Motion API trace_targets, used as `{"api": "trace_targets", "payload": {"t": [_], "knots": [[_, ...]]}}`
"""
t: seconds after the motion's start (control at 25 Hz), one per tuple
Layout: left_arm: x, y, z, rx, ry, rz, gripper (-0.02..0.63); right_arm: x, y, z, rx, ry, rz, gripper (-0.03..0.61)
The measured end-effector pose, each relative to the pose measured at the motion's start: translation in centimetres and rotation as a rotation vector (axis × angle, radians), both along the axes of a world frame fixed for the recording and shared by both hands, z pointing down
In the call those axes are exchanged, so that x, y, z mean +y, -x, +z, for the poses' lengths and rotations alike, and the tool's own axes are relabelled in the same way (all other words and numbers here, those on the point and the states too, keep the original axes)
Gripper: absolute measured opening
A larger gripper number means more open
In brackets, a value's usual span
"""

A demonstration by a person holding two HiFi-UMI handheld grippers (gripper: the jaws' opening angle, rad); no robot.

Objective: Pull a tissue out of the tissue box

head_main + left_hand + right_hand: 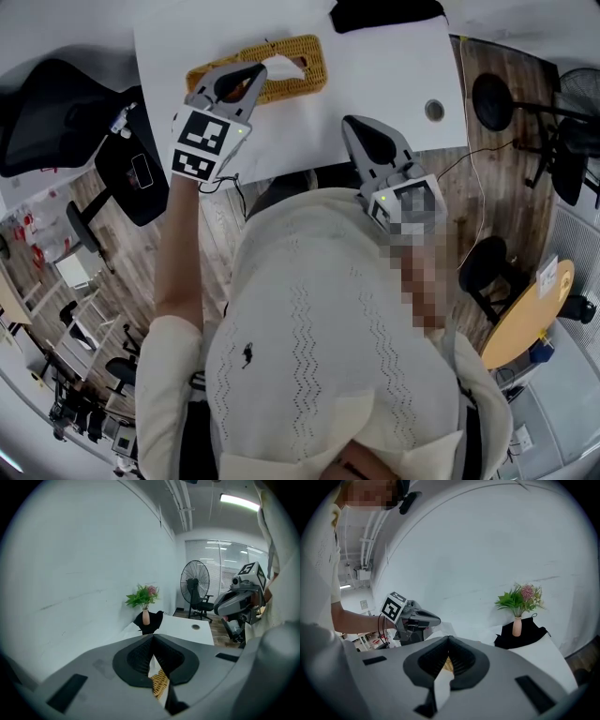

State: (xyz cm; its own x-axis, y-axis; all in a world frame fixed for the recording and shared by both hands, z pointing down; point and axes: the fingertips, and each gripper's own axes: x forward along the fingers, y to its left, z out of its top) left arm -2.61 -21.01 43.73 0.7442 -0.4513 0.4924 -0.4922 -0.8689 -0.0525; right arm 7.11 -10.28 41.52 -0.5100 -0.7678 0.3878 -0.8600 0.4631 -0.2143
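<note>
**Tissue not out yet, left gripper at the box**

The right gripper (354, 124) is at centre-right of the head view, above the near edge of the table (394, 84). Its jaws are closed tip to tip with nothing between them, so it looks idle.

The left gripper (255, 73) is at upper left, over the woven tissue box (309, 70) at the top of the frame. Its jaws are also pressed together at the tips, and the weave shows through the gap below them.

The tissue (281, 64) stands up from the slot, right at those tips. I can't tell whether it is pinched.

My read is that the approach is done and the pull is still to do.
</note>
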Motion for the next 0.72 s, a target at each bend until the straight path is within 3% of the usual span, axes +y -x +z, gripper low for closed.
{"api": "trace_targets", "payload": {"t": [0.72], "knots": [[2.7, 3.8, -2.5, 0.062, -0.032, -0.084, 0.012, 0.8, 2.6, -0.4, 0.009, -0.026, -0.048, 0.002]]}}
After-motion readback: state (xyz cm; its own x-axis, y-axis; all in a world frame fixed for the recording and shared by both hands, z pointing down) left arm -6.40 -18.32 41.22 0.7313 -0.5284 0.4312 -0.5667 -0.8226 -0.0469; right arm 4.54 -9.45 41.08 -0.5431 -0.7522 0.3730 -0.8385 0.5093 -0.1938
